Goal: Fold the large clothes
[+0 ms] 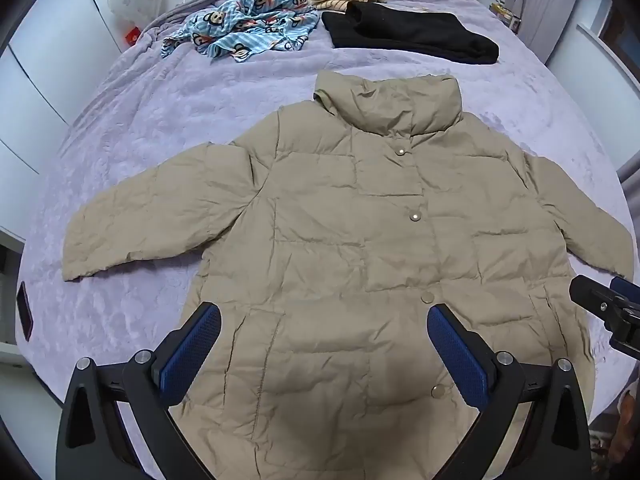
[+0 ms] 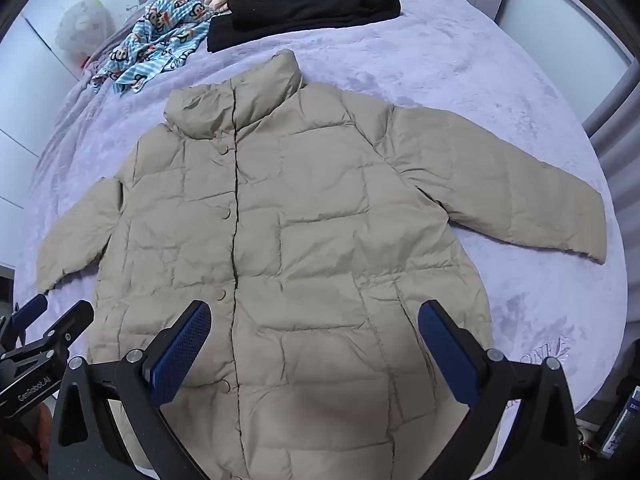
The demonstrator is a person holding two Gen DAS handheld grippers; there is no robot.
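No fold shows yet: the beige puffer jacket [image 1: 340, 248] lies flat and buttoned on the purple bedspread [image 1: 140, 128], both sleeves spread toward nine and three o'clock. My left gripper [image 1: 324, 344] and right gripper [image 2: 314, 340] hover over its hem, jaws wide, holding nothing. I judge everything remains.

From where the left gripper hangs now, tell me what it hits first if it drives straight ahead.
The beige puffer jacket, near its lower front. The left gripper points steeply down with open jaws and nothing between them. Depth is hard to judge.
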